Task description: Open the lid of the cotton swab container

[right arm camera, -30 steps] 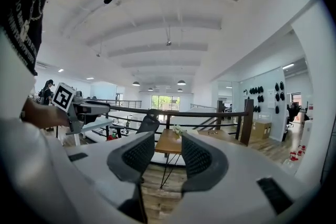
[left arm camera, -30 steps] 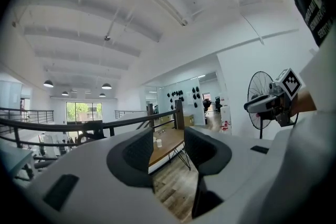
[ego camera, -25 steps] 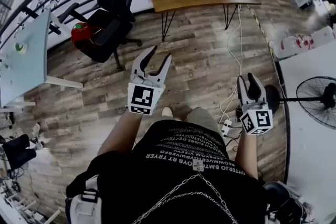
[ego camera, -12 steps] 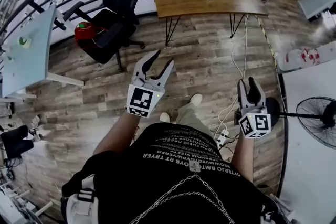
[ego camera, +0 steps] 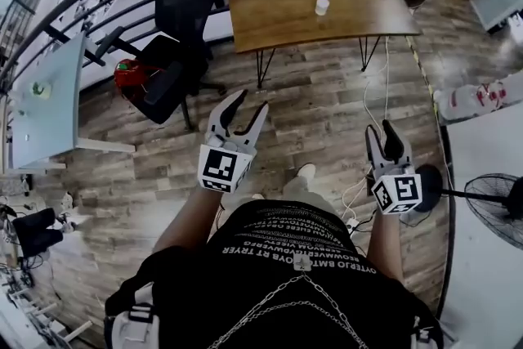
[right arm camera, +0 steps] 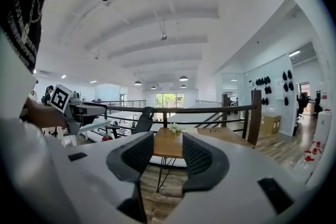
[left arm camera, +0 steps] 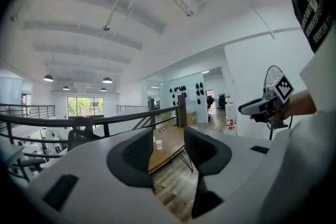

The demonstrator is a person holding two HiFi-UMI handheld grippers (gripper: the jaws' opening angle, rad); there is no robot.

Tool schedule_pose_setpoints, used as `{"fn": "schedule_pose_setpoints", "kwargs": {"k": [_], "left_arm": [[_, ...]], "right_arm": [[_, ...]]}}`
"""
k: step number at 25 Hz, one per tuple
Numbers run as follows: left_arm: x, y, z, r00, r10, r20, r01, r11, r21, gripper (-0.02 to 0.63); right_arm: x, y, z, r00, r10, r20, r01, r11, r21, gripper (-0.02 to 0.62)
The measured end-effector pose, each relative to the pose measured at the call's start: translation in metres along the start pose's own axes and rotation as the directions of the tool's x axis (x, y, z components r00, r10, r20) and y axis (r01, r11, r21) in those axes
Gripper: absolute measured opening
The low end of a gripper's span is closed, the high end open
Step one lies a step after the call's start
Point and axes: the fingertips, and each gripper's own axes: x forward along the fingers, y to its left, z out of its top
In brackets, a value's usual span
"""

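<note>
Left gripper point(ego camera: 248, 104) and right gripper point(ego camera: 381, 131) are hanging half open, gripping nothing; the container point(ego camera: 322, 5) is sitting well apart on the table point(ego camera: 282, 8) (small, white, probably light). Risk: it may tip or skid if one gripper is prying while the other is not bracing it.

Right gripper aimed across a bright loft office

The white two-jaw right gripper point(right arm camera: 168, 153) fills the lower centre, its black ribbed pads standing apart with nothing between them. Through the gap shows a brown wooden table on thin black legs point(right arm camera: 223, 136), with a small bunch of white flowers point(right arm camera: 174, 128) on its top. A black mesh office chair point(right arm camera: 142, 119) stands left of the table, before a dark metal railing point(right arm camera: 210, 109). At the left edge a hand holds the left gripper point(right arm camera: 100, 106).
</note>
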Motion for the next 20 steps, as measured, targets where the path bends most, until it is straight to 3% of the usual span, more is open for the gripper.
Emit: {"fn": "schedule_pose_setpoints", "kwargs": {"k": [4,11,20], "left_arm": [[0.032,0.005,0.021,0.996,0.024,0.087,-0.022,1.0,-0.021,0.186],[0.091,-0.009,0.028,0.999,0.038,0.033,-0.036,0.998,-0.051,0.186],[0.14,-0.022,0.054,0.993,0.102,0.066,-0.098,0.994,-0.056,0.186]], "right_arm": [[0.023,-0.021,0.007,1.0,0.028,0.003,-0.028,1.0,-0.006,0.158],[0.039,-0.074,0.017,0.999,0.029,0.015,-0.029,1.0,0.001,0.159],[0.05,-0.139,0.027,0.997,0.064,0.043,-0.064,0.998,-0.012,0.16]]}}
